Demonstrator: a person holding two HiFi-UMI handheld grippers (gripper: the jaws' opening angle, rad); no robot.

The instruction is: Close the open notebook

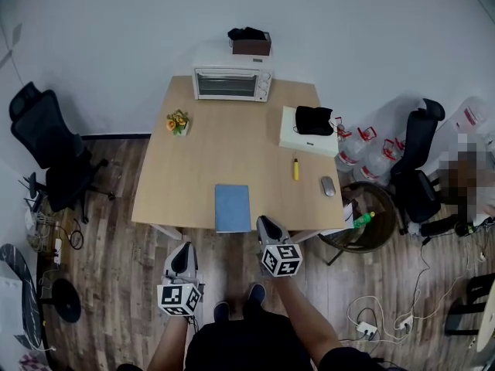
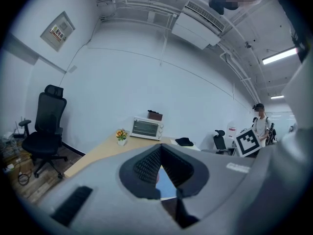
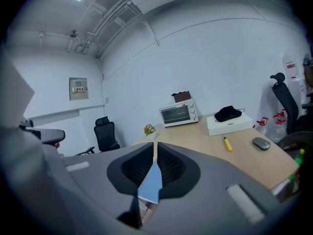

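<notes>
The closed notebook [image 1: 232,207] lay at the bench's [image 1: 232,141] six o'clock edge. The left gripper [image 1: 183,255] had its jaws together, and the right gripper [image 1: 266,222] had its jaws barely apart and empty.

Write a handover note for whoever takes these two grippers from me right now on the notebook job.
Left gripper: jaws shut, empty, short of the table's near edge.
Right gripper: jaws a thin slit apart, empty, beside the notebook's near right corner; no contact shows.
Notebook: blue, flat at the table's near edge, cover down.
Done: the notebook looks closed.
Left: probably nothing; just check that the cover lies flat.
</notes>
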